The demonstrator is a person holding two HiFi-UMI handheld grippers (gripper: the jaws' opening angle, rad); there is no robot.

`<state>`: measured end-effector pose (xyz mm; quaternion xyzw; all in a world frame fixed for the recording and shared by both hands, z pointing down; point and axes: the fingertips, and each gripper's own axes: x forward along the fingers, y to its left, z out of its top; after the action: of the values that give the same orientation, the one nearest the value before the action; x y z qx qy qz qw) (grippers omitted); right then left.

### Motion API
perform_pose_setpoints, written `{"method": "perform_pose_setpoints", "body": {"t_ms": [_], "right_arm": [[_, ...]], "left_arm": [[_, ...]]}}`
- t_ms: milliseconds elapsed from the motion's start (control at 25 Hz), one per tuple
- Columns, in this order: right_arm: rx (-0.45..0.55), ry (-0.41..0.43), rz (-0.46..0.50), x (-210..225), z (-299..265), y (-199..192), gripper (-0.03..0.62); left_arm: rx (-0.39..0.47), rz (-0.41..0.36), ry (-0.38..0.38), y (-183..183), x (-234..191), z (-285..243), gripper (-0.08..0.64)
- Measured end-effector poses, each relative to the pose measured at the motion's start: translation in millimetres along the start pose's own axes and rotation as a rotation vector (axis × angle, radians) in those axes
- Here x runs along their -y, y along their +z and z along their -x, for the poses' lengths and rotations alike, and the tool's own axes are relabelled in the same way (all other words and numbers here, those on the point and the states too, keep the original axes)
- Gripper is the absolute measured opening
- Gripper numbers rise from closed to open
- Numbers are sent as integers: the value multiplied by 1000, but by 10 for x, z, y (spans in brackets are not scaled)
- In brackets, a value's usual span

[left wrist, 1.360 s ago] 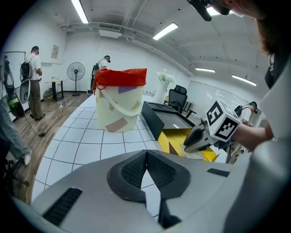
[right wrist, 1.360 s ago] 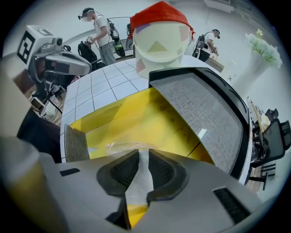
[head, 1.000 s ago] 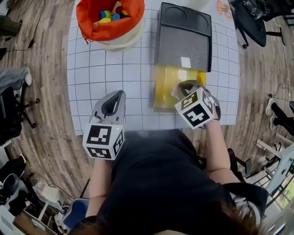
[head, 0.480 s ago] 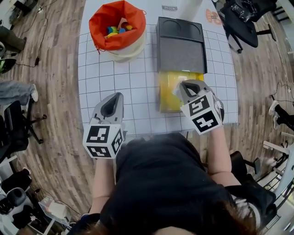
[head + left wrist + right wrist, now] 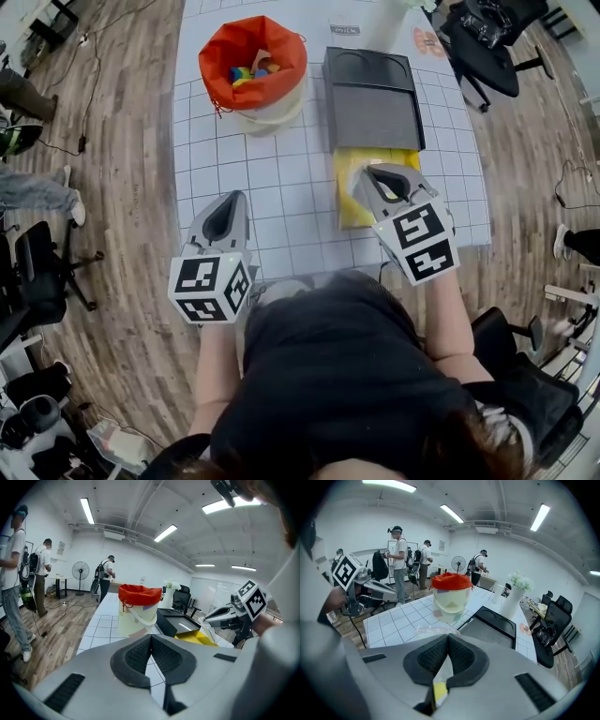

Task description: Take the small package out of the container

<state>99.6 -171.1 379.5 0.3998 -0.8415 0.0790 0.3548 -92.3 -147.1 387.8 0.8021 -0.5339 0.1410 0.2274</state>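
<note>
With the left tongs [image 5: 238,195] closed empty, the right tongs [image 5: 360,180] grip the package [image 5: 344,192], partly out of the container [image 5: 373,103]; next probably pulling it clear.

No legible text or labels

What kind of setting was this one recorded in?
Probably an indoor lab or open-plan workroom: a grid-marked table, office chairs, a standing fan, and other people wearing backpacks under ceiling strip lights.
</note>
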Motion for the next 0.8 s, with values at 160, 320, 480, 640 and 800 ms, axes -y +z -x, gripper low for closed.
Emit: {"method": "perform_pose_setpoints", "body": {"t_ms": [160,320,480,640,800], "right_arm": [[46,11,-31,-108,41,114,17],[78,9,-53,-165,89,156,16],[118,10,-95,-183,134,179,15],[146,15,-121,-201,159,223,17],[157,23,-129,-236,167,239,16]], "left_arm": [[6,-7,-2,24,-32,49,26],[14,-12,2,43,-54,88,26],[19,-17,4,43,-64,118,26],[25,-21,3,54,-59,143,26],[25,-24,9,49,-61,179,26]]}}
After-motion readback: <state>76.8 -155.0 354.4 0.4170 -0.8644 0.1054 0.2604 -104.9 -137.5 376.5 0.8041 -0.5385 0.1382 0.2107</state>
